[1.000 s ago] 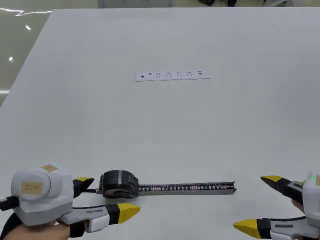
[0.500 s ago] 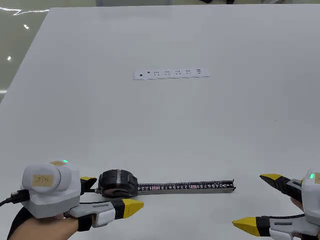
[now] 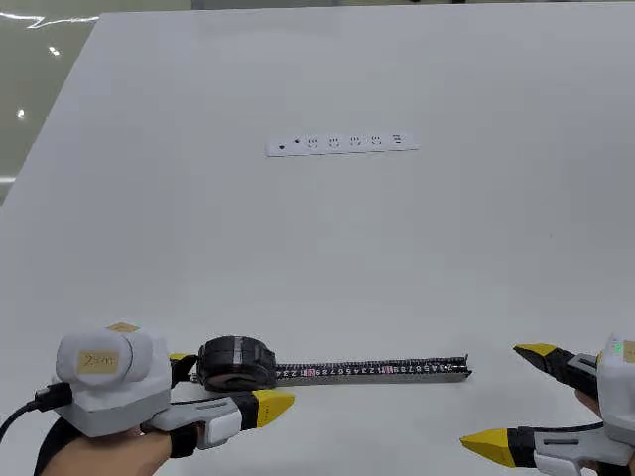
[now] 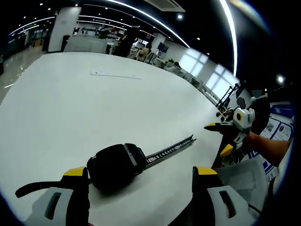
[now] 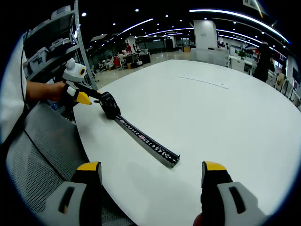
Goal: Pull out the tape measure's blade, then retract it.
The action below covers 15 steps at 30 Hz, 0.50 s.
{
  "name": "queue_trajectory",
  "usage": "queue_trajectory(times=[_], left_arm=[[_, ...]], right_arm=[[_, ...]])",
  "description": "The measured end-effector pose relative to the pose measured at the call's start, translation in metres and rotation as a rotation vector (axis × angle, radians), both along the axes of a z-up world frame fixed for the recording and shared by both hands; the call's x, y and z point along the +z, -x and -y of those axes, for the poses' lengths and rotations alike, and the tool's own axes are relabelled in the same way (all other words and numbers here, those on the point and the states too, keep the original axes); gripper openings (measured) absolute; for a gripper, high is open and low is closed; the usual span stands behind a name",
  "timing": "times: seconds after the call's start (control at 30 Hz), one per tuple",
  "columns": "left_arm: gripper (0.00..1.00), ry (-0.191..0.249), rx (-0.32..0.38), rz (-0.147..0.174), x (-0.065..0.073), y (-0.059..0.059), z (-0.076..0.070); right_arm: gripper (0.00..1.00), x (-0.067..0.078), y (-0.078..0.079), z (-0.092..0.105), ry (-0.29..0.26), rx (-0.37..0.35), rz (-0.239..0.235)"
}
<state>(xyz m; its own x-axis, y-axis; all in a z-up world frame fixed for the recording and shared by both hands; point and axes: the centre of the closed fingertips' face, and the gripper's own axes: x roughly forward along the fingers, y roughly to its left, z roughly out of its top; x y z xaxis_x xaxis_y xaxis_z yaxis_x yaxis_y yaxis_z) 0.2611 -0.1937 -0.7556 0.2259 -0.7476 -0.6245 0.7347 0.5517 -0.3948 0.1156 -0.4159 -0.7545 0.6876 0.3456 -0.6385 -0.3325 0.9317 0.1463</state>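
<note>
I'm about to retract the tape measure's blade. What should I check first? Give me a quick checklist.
1. The blade is pulled out and lies flat on the table: ok.
2. The tape measure case sits between the left claw jaws: ok.
3. Grip on the case: not ok, the left claw is open.
4. The right claw is off the blade tip: ok, open and apart from it.
5. Path back is free: ok, the power strip lies far off.
6. Blade lock: cannot tell.

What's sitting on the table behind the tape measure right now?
A white power strip lies flat farther back on the table, well apart from the tape measure. The patch of table beneath the tape measure is covered.
</note>
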Motion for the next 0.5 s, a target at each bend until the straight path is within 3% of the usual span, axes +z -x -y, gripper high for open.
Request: queue_trajectory(times=[0.23,0.5], left_arm=[[0.83,-0.02,0.067,-0.001,-0.0069,-0.0019,-0.0014],[0.82,-0.013,0.117,0.001,-0.0084,-0.0054,0.0014]], right_arm=[[0.88,-0.0001,-0.0032,-0.0002,-0.003,0.004,0.002],[0.87,-0.0018,-0.0069,-0.0002,-0.009,0.007,0.005]])
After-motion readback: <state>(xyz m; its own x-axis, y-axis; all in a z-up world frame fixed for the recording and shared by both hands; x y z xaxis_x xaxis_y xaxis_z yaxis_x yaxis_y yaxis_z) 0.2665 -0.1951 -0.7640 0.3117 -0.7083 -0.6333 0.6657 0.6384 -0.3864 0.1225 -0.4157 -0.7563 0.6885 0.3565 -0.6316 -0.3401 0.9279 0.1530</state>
